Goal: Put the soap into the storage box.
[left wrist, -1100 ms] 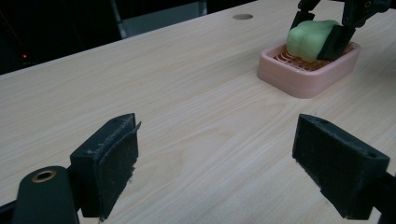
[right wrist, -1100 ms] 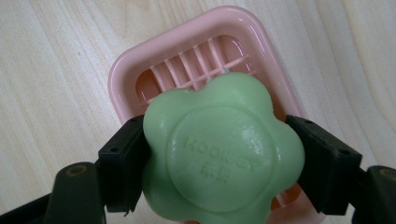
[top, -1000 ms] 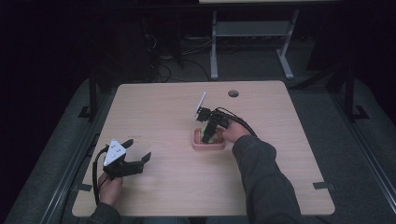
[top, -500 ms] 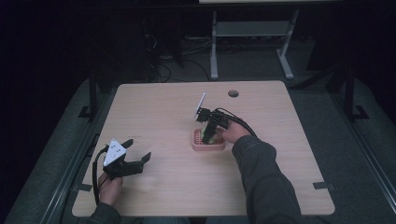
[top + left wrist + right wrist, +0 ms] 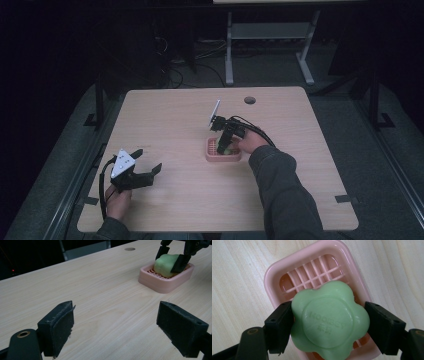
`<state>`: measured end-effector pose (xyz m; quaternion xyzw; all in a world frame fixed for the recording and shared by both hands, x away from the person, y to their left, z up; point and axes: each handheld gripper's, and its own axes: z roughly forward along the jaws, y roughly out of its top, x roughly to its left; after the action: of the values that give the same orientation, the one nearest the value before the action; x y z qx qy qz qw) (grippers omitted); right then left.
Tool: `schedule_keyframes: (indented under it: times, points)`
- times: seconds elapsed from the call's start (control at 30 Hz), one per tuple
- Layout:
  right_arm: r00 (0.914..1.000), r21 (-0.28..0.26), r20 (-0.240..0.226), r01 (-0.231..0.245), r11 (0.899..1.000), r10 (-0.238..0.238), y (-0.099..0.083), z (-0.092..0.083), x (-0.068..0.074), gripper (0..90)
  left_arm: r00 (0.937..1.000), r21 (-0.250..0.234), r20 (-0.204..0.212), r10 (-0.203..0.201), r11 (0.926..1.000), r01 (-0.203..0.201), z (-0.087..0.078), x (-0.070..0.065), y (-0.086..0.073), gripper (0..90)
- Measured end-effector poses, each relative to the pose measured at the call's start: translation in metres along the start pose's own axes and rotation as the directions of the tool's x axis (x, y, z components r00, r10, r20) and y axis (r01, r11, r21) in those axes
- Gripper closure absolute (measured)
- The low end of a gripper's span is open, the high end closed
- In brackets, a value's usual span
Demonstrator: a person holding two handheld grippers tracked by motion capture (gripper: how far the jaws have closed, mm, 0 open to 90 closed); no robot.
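A green flower-shaped soap (image 5: 329,321) sits over the grid of a pink soap dish (image 5: 287,272). My right gripper (image 5: 328,325) is shut on the soap, one black jaw pressed to each side of it. From above, that gripper (image 5: 226,145) points down into the dish (image 5: 211,155) at the table's middle. The left gripper view shows the soap (image 5: 165,264) tilted in the dish (image 5: 160,284), with the right gripper's jaws around it. Near the front left of the table my left gripper (image 5: 140,161) stands open, its jaws (image 5: 117,330) wide apart with bare tabletop between them.
The light wooden table (image 5: 170,115) has a round cable hole (image 5: 249,100) near its far edge. A white desk frame (image 5: 270,35) and cables stand on the dark floor behind. Bare wood lies between the two grippers.
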<state>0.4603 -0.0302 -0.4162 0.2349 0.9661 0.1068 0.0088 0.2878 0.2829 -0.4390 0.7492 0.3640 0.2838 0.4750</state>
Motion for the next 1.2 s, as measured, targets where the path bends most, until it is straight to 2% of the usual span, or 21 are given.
schedule_keyframes:
  times: [0.73,0.97,1.2]
  points:
    - [0.9995,-0.049,-0.010,-0.031,0.998,0.030,-0.007,-0.015,0.000,23.6,1.0000,0.006,-0.001,0.005,1.0000,-0.005,0.000,0.000,0.000,14.1]
    - [0.9989,-0.073,-0.026,-0.042,0.996,0.040,-0.014,-0.016,-0.001,22.9,0.9998,0.017,-0.003,0.017,0.9997,-0.017,0.000,0.001,0.000,14.1]
    - [0.9983,-0.093,-0.029,-0.054,0.994,0.051,-0.023,-0.021,-0.002,23.1,0.9999,0.014,-0.001,0.012,0.9998,-0.012,-0.001,0.000,0.000,14.1]
